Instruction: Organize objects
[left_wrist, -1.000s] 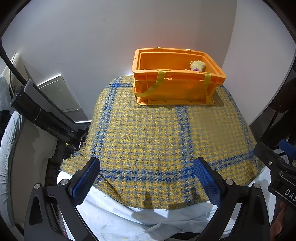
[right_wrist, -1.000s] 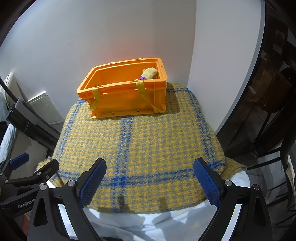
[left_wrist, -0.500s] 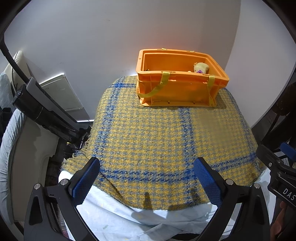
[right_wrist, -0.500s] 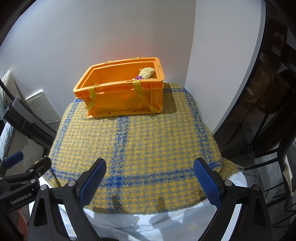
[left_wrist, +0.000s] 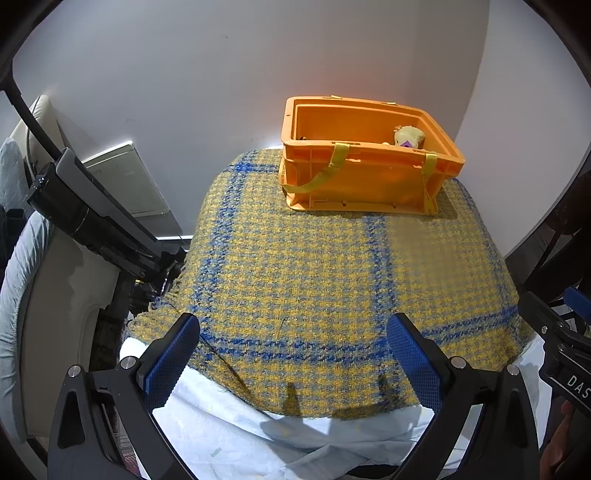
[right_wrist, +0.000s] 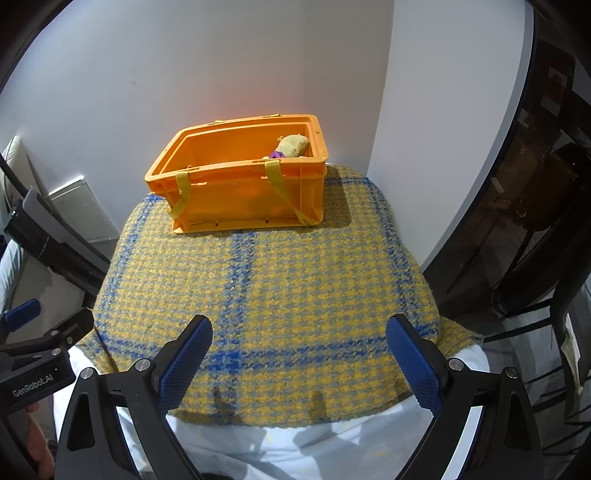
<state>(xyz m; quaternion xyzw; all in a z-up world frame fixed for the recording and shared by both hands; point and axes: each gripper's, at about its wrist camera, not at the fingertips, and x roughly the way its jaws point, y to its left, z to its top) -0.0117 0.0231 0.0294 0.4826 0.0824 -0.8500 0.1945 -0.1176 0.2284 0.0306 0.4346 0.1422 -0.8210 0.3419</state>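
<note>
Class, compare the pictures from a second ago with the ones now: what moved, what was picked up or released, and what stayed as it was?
Only the viewpoints shifted: in the left view the orange crate slid slightly rightward; in the right view it drifted left and lower. Nothing was taken hold of or let go. The left gripper and right gripper stayed open and empty, the yellow plush toy stayed in the crate, and the crate stayed on the checked blanket.

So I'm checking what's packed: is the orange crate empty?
Not empty: the orange crate holds a yellow plush toy at its right end; its floor is hidden.
</note>
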